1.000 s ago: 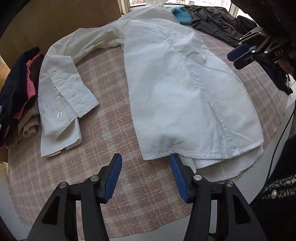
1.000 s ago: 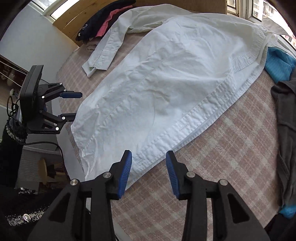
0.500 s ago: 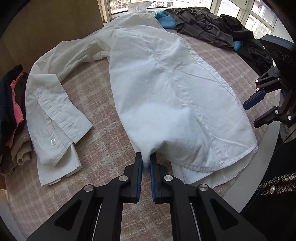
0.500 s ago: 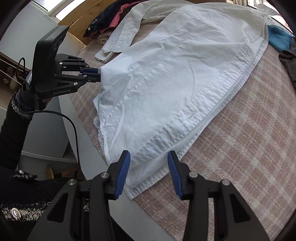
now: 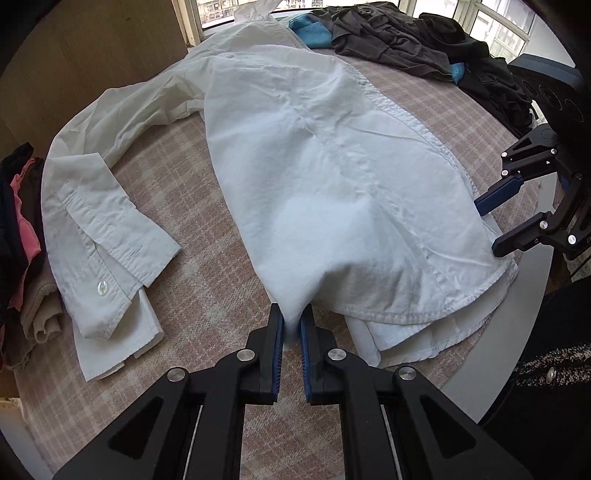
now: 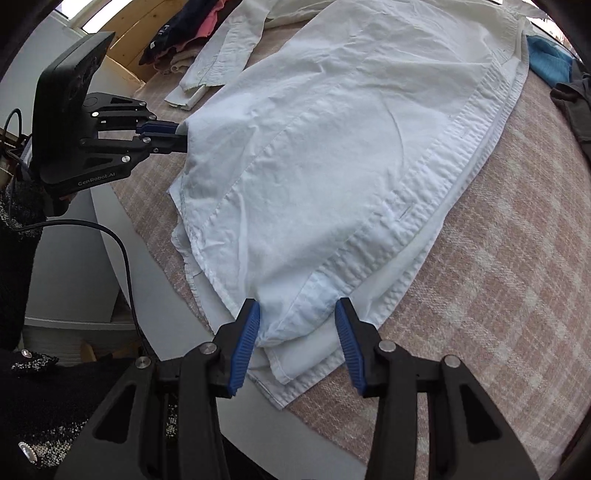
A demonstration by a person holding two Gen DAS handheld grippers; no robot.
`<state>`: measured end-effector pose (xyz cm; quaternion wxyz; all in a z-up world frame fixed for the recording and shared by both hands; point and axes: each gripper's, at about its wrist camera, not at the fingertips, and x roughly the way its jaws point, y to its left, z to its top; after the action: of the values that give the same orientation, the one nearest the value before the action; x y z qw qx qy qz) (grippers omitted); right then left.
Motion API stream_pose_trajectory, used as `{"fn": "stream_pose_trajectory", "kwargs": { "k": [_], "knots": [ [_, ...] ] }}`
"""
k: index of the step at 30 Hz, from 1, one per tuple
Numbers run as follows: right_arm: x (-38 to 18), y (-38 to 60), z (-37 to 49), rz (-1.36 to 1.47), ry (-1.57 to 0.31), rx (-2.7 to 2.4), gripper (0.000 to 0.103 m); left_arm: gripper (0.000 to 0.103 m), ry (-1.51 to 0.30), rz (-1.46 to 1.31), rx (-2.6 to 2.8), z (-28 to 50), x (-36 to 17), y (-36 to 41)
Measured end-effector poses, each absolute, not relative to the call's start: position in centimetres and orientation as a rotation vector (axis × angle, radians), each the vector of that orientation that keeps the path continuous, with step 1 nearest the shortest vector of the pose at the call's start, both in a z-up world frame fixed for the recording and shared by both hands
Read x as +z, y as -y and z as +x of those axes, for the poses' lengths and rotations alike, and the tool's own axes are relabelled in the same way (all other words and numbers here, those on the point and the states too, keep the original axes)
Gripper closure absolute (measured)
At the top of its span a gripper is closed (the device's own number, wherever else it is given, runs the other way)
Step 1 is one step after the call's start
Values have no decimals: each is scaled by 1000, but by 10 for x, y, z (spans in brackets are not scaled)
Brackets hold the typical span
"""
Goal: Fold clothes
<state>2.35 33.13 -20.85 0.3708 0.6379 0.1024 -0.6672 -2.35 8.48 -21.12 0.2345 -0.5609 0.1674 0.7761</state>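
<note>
A white button-up shirt (image 5: 332, 177) lies spread on the pink checked tablecloth (image 5: 192, 258), one sleeve (image 5: 96, 236) folded out to the left. My left gripper (image 5: 291, 328) is shut on the shirt's lower hem, and the cloth rises in a small peak from the pads. From the right wrist view the left gripper (image 6: 179, 133) pinches the shirt's (image 6: 332, 147) left edge. My right gripper (image 6: 297, 314) stands open astride the bottom corner of the button placket, cloth between its fingers. The right gripper (image 5: 491, 225) also shows at the shirt's right edge.
Dark garments (image 5: 406, 40) and a blue one (image 5: 314, 31) are heaped at the far side by the windows. A stack of dark, pink and beige clothes (image 5: 22, 229) sits at the left. The table's white rim (image 6: 122, 258) runs close by, with a cable (image 6: 122, 254) and a black tweed sleeve (image 6: 22, 236).
My left gripper went from open to shut on the hem and raised it slightly. The right gripper moved along the placket down to the shirt's bottom corner, still open.
</note>
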Motion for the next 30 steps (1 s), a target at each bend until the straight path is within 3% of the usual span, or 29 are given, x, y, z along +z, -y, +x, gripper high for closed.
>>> {"fn": "stream_pose_trajectory", "kwargs": {
  "k": [5, 9, 15, 18, 20, 21, 24, 26, 30],
  "knots": [
    [-191, -354, 23, 1612, -139, -1782, 60, 90, -471, -1517, 2107, -19, -211, -89],
    [-194, -341, 27, 1566, -143, -1772, 60, 90, -493, -1508, 2101, -15, -214, -91],
    [-217, -308, 48, 1516, -357, -1782, 59, 90, -514, -1512, 2076, -13, -217, -83],
    [-218, -301, 52, 1483, -376, -1799, 59, 90, -536, -1517, 2053, -12, -220, -82],
    [-218, -300, 49, 1491, -359, -1796, 78, 84, -539, -1513, 2038, -11, -222, -82],
    [-218, -299, 45, 1498, -348, -1794, 99, 83, -541, -1511, 2030, -10, -223, -82],
    [-206, -302, 34, 1497, -289, -1807, 100, 86, -543, -1517, 2031, -16, -226, -84],
    [-193, -309, 29, 1489, -230, -1815, 100, 93, -524, -1502, 2041, -21, -221, -86],
    [-158, -318, 15, 1475, -68, -1834, 100, 93, -513, -1407, 2071, -18, -195, -90]
  ]
}}
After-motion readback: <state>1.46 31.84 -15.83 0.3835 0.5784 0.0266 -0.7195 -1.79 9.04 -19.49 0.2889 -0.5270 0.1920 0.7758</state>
